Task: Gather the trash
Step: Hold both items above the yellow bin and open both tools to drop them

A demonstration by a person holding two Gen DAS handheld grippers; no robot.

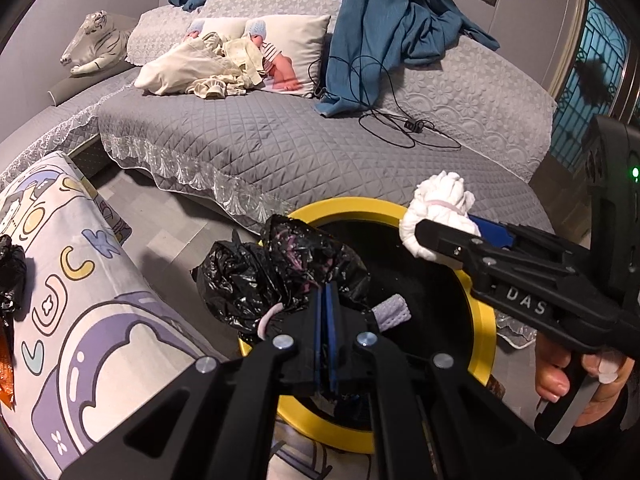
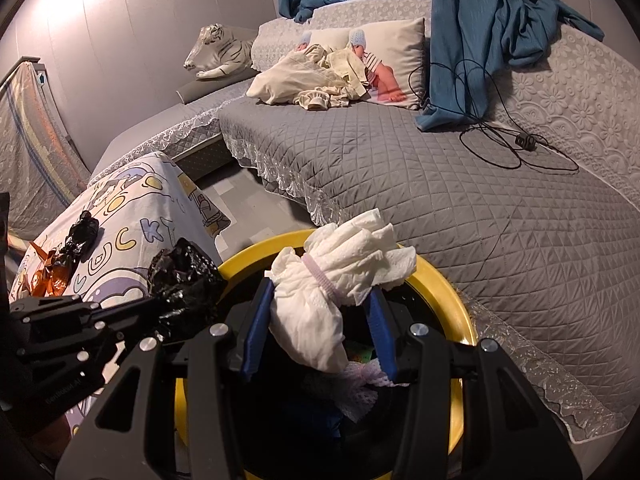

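Left claw (image 1: 326,300) is clamped on black plastic bag (image 1: 276,272), held over yellow-rimmed bin (image 1: 486,320). Right claw (image 2: 320,312) is gripping banded white tissue wad (image 2: 332,280) above the same bin.

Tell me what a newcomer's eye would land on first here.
The yellow-rimmed bin in the foreground, with both claws over it: the left claw shut on a crumpled black bag, the right claw gripping a white tissue bundle tied with a pink band. Behind, a grey quilted bed carries a blue curtain and a plush white tiger.
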